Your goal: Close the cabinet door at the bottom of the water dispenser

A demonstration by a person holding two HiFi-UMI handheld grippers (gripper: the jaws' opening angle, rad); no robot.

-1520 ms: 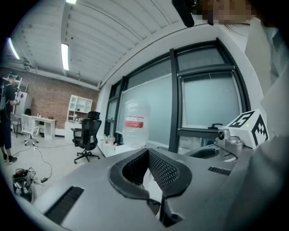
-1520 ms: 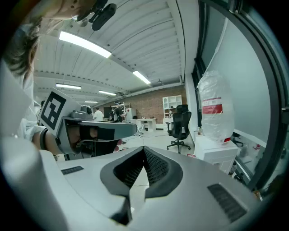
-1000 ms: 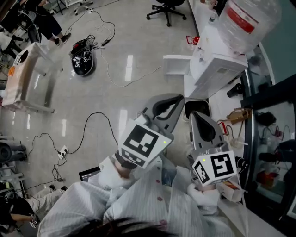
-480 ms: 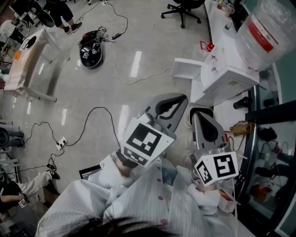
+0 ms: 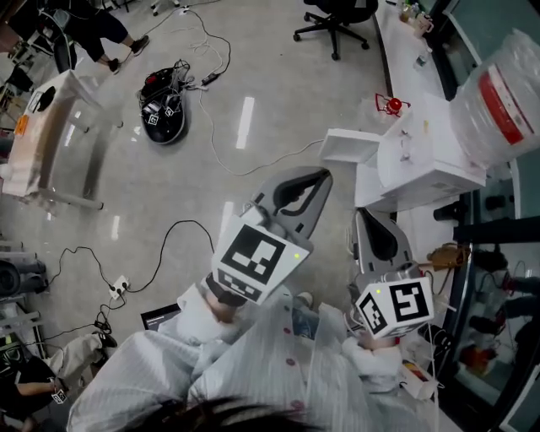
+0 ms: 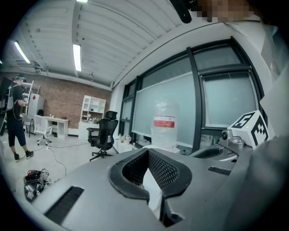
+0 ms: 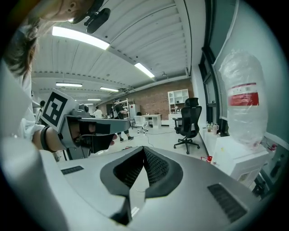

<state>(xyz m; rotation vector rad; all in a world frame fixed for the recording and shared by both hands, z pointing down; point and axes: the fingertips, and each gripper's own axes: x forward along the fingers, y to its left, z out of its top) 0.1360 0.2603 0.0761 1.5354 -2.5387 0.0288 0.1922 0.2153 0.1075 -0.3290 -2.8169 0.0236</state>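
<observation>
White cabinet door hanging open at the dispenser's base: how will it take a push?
The white flat cabinet door looks thin and rigid, so it probably swings shut lightly. The clear plastic bottle atop the white water dispenser looks crumpled, maybe near-empty; a hard shove might shift the unit.

We are in an open office that doubles as a robotics lab. Beside the water dispenser [image 5: 422, 164] runs a glazed partition [image 6: 216, 99]. On the glossy floor [image 5: 261, 76] near the dispenser stands a wheeled office chair [image 5: 335, 25]. Farther from it lie loose cables [image 5: 187, 222], a power strip [image 5: 118, 288] and a round marker-tagged device [image 5: 162, 118]. Well beyond it are a brick wall [image 6: 54, 97], white shelving [image 6: 93, 108] and ceiling strip lights [image 6: 76, 56].
</observation>
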